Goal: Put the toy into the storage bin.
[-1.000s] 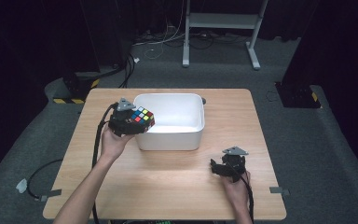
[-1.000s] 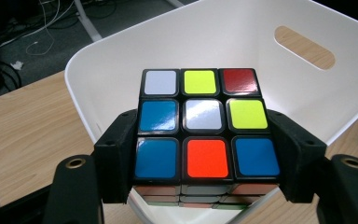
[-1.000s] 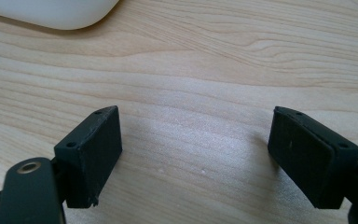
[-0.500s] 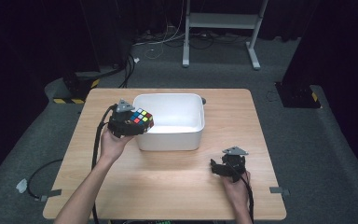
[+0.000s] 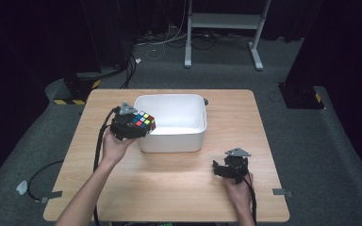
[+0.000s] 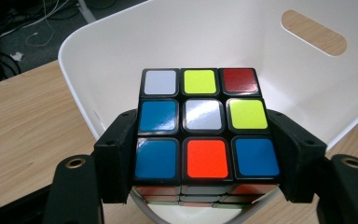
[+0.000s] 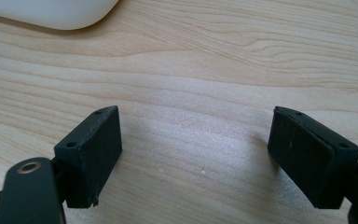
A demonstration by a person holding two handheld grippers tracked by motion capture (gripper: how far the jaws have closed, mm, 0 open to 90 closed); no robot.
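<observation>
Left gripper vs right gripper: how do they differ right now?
The left gripper is shut on the puzzle cube, its jaws clamping two opposite sides; the right gripper stands open with nothing between its jaws. The left gripper sits at the rim of the white bin; the right gripper is low over bare table, apart from the bin. Both have black jaws and a trailing cable.

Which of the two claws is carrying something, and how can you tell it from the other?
The left claw, clamped on the colour cube at the white tub's rim. The right claw gapes over bare table.

Glossy plastic cube (image 6: 207,123), smooth white plastic tub (image 6: 307,88), matt wood table (image 5: 245,122).
</observation>
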